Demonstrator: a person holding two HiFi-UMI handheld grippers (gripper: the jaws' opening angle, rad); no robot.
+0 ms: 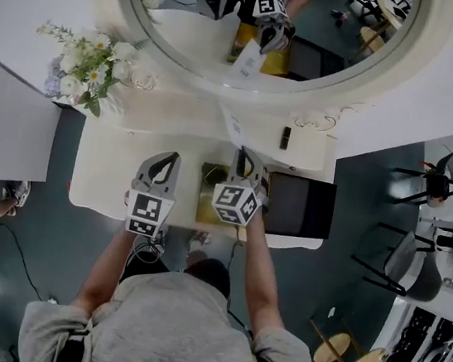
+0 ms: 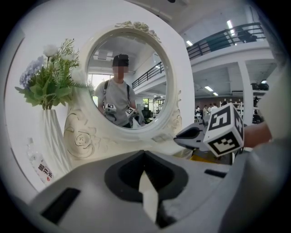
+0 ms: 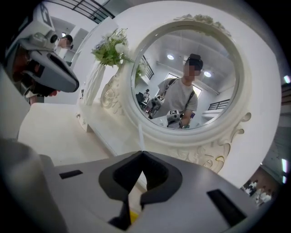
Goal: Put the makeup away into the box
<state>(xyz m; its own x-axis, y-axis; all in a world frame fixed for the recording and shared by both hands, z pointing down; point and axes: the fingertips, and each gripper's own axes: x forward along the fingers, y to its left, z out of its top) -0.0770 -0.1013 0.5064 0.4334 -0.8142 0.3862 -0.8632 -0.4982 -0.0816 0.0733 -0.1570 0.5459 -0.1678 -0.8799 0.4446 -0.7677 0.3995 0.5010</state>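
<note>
Pinches a thin white sachet [image 1: 234,127] in the closed right gripper [image 3: 142,154]; holds the left gripper [image 2: 144,154] shut, empty, above the table [image 1: 111,168]

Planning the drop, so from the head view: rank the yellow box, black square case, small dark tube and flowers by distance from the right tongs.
1. yellow box, just left of the right tongs, and black square case, just right: too close to call.
2. small dark tube, ahead-right by the mirror.
3. flowers, far left.
</note>
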